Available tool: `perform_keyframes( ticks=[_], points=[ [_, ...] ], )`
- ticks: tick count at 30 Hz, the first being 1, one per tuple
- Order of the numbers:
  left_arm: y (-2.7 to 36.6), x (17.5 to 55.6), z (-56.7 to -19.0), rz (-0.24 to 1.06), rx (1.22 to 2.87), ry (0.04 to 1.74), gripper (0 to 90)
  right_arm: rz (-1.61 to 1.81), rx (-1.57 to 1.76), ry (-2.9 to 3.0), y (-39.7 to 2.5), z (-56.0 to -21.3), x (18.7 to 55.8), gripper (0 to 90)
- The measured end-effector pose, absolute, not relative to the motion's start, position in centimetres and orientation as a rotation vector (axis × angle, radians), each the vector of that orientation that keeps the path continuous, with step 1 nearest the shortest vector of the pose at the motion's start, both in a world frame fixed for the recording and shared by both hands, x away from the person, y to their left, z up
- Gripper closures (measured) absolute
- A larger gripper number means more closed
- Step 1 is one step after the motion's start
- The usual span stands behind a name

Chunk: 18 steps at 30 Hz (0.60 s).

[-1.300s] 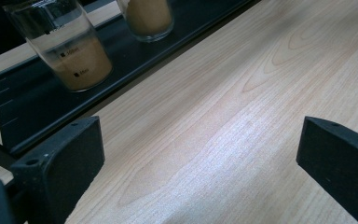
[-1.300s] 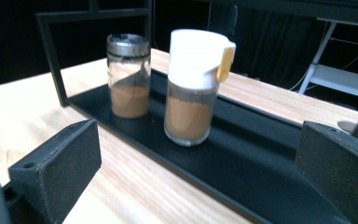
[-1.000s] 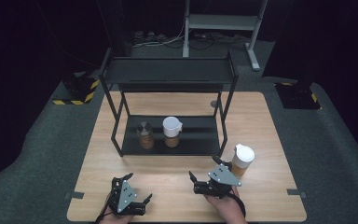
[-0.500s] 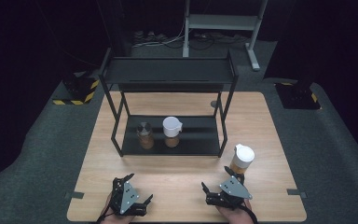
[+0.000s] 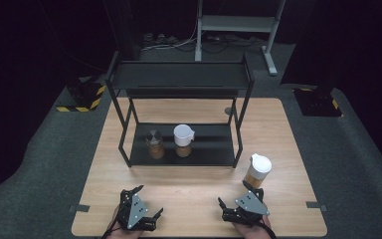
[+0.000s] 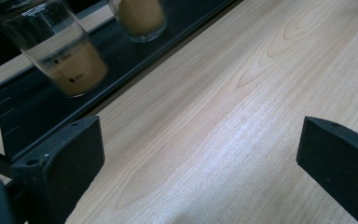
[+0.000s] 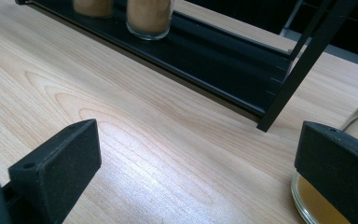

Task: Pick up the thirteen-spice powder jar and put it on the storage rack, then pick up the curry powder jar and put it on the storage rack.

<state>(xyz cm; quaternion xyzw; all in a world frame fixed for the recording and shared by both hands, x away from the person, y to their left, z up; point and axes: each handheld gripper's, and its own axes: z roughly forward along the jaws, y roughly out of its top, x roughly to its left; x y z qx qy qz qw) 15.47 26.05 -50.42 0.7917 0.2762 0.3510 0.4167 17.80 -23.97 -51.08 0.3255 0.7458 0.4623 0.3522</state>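
One white-lidded jar of brown powder

The table is light wood with a visible grain pattern. The shelf rack is black. The jar beside the rack has a white lid and amber-brown contents. The two jars on the rack hold the same brown contents; one has a white lid, the other a grey one. Both grippers are black with grey plates.

The high view looks down from above on the light wooden table; both gripper views skim it closely, sharing the black metal shelf rack.
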Motion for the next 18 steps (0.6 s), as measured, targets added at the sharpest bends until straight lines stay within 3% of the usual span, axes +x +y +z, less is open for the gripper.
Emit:
perform_keyframes(
  ticks=[18],
  points=[
    [25.6, 15.5, -50.2, 0.897, 2.031, 0.652, 1.3, 1.221, 0.828, 1.922, -25.1, -50.9, 17.0, 0.0]
  ],
)
